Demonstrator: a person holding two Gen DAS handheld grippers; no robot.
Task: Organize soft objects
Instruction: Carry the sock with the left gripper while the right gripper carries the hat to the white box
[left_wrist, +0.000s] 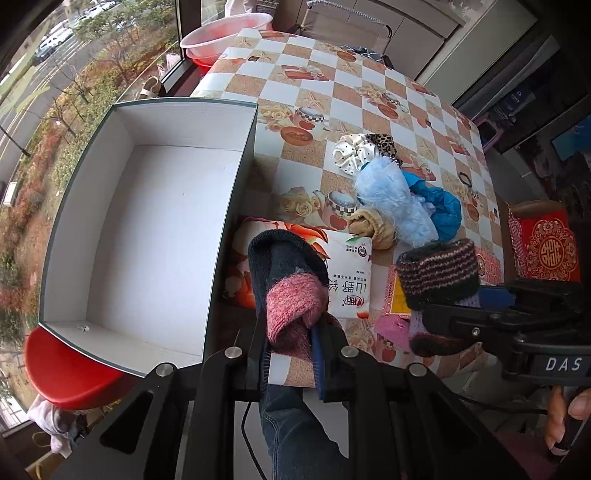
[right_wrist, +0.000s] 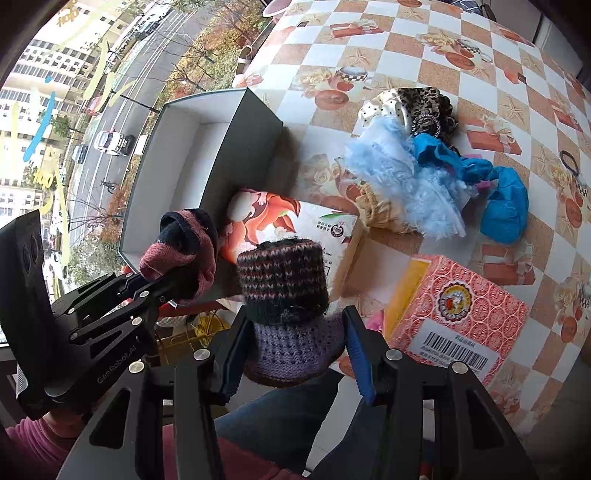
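My left gripper (left_wrist: 291, 332) is shut on a navy and pink knit sock (left_wrist: 291, 280), held above the table's near edge just right of the open grey box (left_wrist: 147, 236); the sock shows in the right wrist view (right_wrist: 181, 254) too. My right gripper (right_wrist: 291, 347) is shut on a striped dark and purple knit bootie (right_wrist: 284, 295), also in the left wrist view (left_wrist: 439, 273). The box (right_wrist: 192, 166) is empty, white inside. A pile of soft things lies further on the table: a light blue fluffy piece (left_wrist: 391, 199), a blue cloth (left_wrist: 443, 206), a beige piece (left_wrist: 373, 225), a polka-dot scrunchie (left_wrist: 351, 151).
A tissue pack (left_wrist: 343, 273) lies by the box. A pink patterned carton (right_wrist: 458, 314) sits at the near right. A black hair tie (right_wrist: 570, 162) lies far right. A red stool (left_wrist: 70, 376) stands below the box. A window runs along the left side.
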